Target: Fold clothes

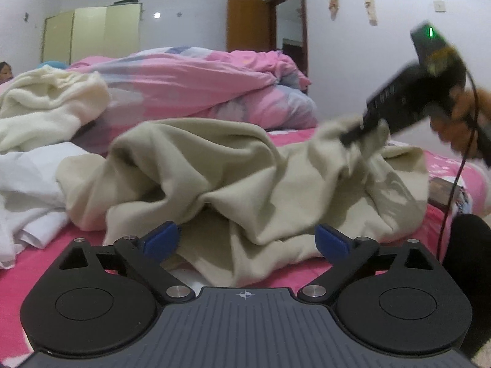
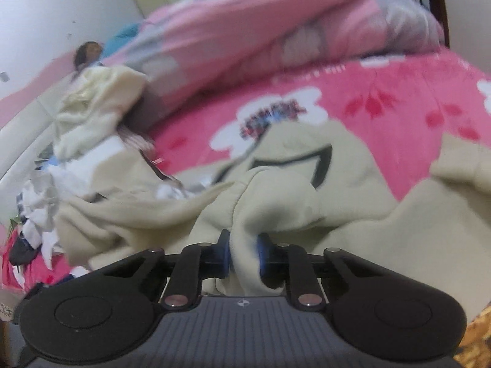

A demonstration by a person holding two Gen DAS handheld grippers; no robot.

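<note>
A crumpled beige sweatshirt (image 1: 239,171) lies on the pink bed sheet (image 1: 36,263). My left gripper (image 1: 247,240) is open, its blue pads wide apart, and the near fold of the sweatshirt lies between them untouched. In the left wrist view, my right gripper (image 1: 357,133) comes in from the right, held by a hand (image 1: 460,116), pinching the sweatshirt's far edge. In the right wrist view, my right gripper (image 2: 244,253) is shut on a bunched fold of the beige sweatshirt (image 2: 276,196), which bears a dark printed mark (image 2: 322,165).
A pink quilt (image 1: 190,82) is heaped at the back of the bed. A cream garment (image 1: 46,104) and a white garment (image 1: 27,184) lie to the left. A black cable (image 1: 454,184) hangs at the right. A person (image 2: 87,56) sits far left by the wall.
</note>
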